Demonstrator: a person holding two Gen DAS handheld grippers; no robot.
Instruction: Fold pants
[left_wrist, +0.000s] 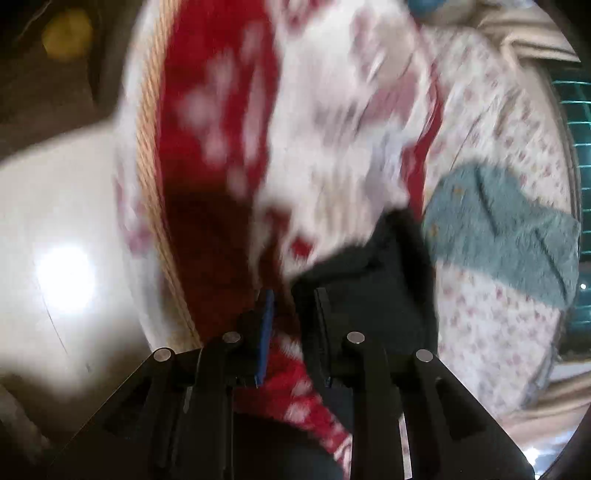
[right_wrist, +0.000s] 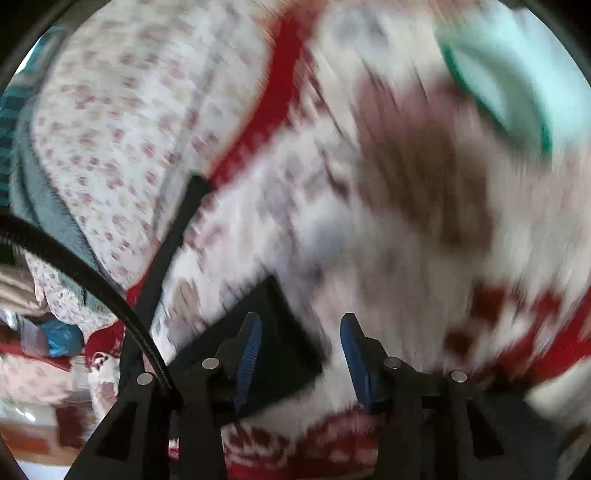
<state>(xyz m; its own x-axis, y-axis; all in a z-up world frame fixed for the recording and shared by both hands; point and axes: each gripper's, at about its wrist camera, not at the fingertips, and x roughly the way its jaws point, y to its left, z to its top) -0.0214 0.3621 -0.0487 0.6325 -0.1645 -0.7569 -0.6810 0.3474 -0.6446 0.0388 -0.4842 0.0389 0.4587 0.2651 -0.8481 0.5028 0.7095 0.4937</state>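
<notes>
The red-and-white patterned fleece pants (left_wrist: 303, 122) fill the frame centre on the floral bedsheet (left_wrist: 491, 332). Left tongs (left_wrist: 291, 314) nearly closed around fabric; right tongs (right_wrist: 301, 339) gape empty. Smooth the fold before regripping.

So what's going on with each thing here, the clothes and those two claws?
Red and white pants: spread over the bed, blurred, not neatly folded.
Left claw: nearly closed, pants fabric between its fingers.
Right claw: open, nothing gripped.
Blue-grey towel: lying on the floral bedsheet.
</notes>
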